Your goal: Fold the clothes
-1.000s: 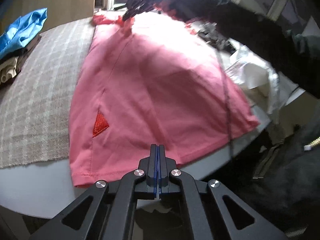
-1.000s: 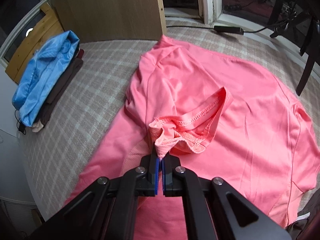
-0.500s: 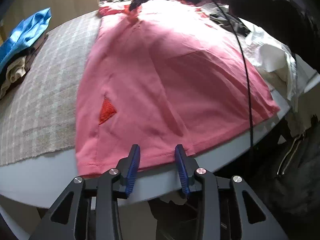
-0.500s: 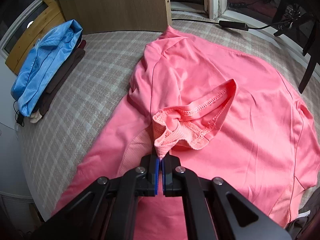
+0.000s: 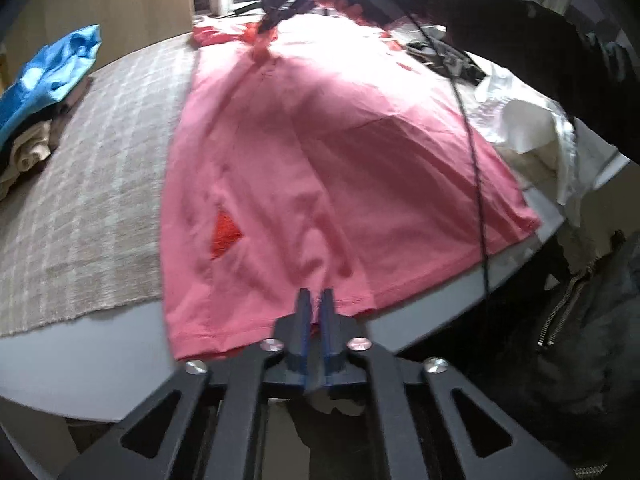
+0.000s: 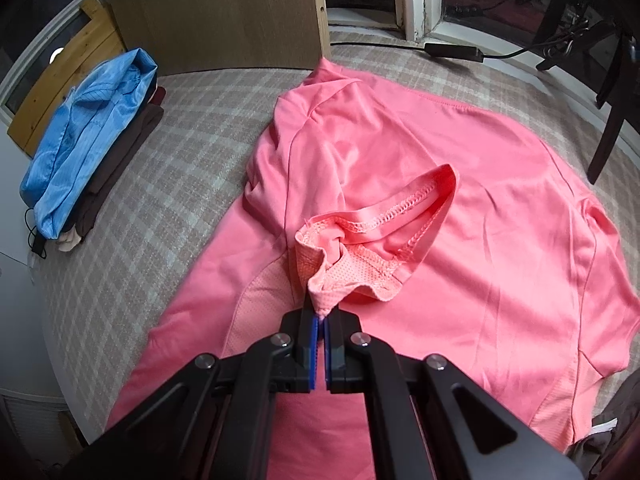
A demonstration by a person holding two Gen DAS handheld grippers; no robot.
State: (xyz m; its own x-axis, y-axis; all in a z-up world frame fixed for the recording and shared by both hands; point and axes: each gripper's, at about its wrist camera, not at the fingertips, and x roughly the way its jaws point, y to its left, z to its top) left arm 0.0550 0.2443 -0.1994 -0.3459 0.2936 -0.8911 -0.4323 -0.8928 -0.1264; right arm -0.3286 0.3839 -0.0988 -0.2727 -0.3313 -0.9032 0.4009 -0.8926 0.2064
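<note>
A pink shirt (image 5: 320, 168) – thin, limp, best held at seams – fills mid-frame on the tabletop (image 5: 80, 344), left hand-held gripper (image 5: 315, 300) just clamped on its hem, right hand-held gripper (image 6: 320, 314) pinching its collar.

left gripper (image 5: 315, 300): jaws just closed, pinching | right gripper (image 6: 320, 316): jaws clamped

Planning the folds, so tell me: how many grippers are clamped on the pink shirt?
2: the left gripper on the shirt's bottom hem, the right gripper on its collar.
</note>
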